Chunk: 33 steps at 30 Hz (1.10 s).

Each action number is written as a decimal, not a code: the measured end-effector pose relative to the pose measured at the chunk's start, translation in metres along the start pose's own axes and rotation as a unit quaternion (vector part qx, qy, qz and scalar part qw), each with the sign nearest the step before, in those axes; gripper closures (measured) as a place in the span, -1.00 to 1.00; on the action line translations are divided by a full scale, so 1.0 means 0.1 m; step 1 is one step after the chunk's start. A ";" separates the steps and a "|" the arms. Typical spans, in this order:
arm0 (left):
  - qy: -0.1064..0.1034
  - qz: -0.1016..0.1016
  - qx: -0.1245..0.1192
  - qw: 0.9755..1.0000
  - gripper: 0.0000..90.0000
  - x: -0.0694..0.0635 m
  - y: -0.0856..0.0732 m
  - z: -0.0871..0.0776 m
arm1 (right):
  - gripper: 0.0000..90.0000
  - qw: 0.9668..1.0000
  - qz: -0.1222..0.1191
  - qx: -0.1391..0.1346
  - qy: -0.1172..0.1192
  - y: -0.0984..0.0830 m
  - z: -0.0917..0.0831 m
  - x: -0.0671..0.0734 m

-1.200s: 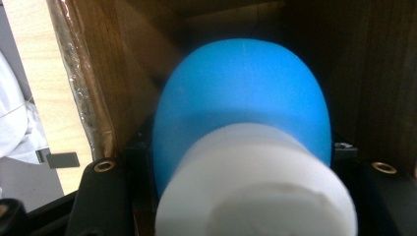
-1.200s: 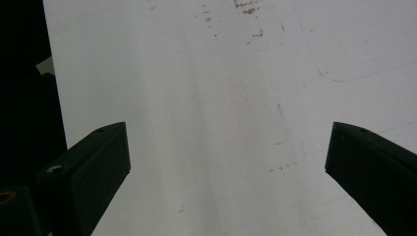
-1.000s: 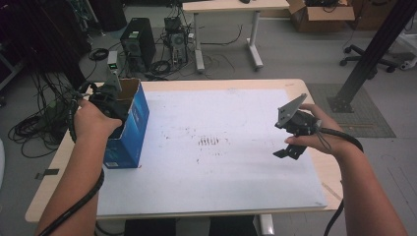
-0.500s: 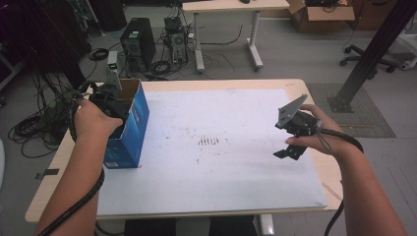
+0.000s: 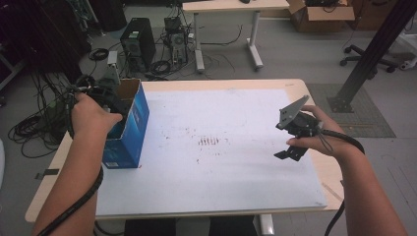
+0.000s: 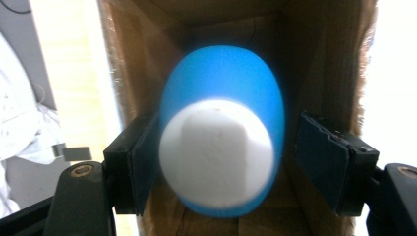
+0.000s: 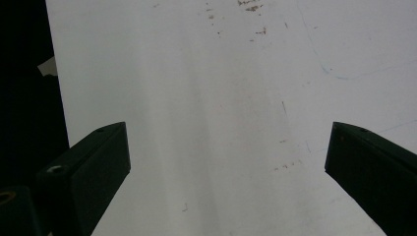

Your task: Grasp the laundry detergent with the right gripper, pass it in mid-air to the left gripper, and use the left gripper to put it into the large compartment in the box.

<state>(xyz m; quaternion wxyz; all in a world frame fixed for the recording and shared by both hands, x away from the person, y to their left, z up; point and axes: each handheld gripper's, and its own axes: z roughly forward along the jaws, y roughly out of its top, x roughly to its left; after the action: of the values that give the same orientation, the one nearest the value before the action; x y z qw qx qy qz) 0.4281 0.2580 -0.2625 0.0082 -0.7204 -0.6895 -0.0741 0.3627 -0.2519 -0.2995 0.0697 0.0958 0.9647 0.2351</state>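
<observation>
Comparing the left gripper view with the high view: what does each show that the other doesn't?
Left gripper view alone: a blue-and-white object inside the box, between the left claw's parted pads; the right pad stands clear of it. The jaws have just been opening. High view alone: the box's blue outside and the right claw, open over the white table sheet. Both: the cardboard box.

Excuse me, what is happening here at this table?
A person holds a gripper in each hand at a white-topped table. The left gripper is down in an open blue box at the table's left edge, with a blue-and-white object between its jaws. The jaws have just been opening: the right pad stands clear of the object, and the left one is at its edge, so it looks like a release into the box. The right gripper hangs open over the bare tabletop and holds nothing.
</observation>
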 end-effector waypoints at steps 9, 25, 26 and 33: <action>0.011 0.002 -0.013 1.000 -0.49 0.02 -0.04 -0.14 | -0.93 1.000 -0.001 0.000 -0.004 0.02 -0.04 0.02; 0.019 0.009 -0.022 1.000 -0.73 0.06 -0.10 -0.31 | -0.93 1.000 -0.005 -0.003 -0.004 0.05 -0.05 0.04; 0.023 0.011 -0.023 0.999 -0.76 0.06 -0.11 -0.34 | -0.93 1.000 -0.003 -0.002 -0.003 0.05 -0.06 0.05; 0.007 0.037 -0.030 0.999 -0.84 0.02 -0.12 -0.48 | -0.93 1.000 -0.003 -0.001 -0.004 0.05 -0.08 0.06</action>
<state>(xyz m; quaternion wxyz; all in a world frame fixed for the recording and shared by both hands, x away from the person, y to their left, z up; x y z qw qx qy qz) 0.4121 0.2554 -0.2163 -0.0064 -0.7447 -0.6599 -0.0996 0.3564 -0.2498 -0.2906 0.0744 0.0935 0.9645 0.2354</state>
